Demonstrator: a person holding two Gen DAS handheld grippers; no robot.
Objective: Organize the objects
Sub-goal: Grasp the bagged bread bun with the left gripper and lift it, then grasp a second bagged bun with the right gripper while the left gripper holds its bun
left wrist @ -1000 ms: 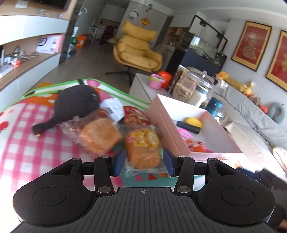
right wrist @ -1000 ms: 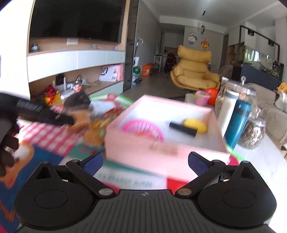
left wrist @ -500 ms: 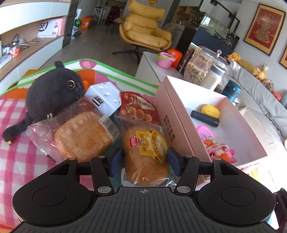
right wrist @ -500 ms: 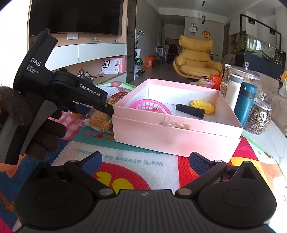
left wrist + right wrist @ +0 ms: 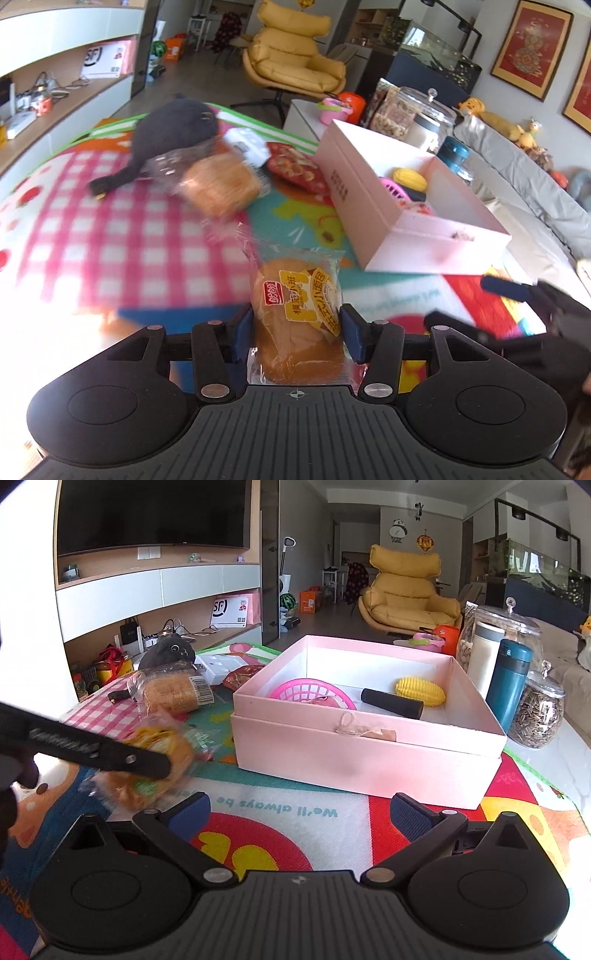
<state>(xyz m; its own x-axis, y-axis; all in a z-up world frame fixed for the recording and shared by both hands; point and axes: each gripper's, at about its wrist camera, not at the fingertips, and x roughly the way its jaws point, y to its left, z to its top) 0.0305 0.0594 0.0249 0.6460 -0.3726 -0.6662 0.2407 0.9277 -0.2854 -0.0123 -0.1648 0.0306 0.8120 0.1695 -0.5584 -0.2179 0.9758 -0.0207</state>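
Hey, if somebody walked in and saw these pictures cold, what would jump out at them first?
Probably the wrapped bread bun clamped in the left gripper, lifted over the bright play mat. Next, the open pink box in the middle of the mat, holding a pink basket, a toy corn cob and a black cylinder. The right gripper hangs open and empty in front of the box.

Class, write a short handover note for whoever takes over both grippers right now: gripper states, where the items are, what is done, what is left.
Left gripper: shut on the labelled bread bun, held above the mat.
Right gripper: open, holding nothing, facing the pink box.
Done: pink basket, toy corn and black cylinder lie in the box.
Left: box the bun; second wrapped bread, red snack packet and black plush remain on the mat.
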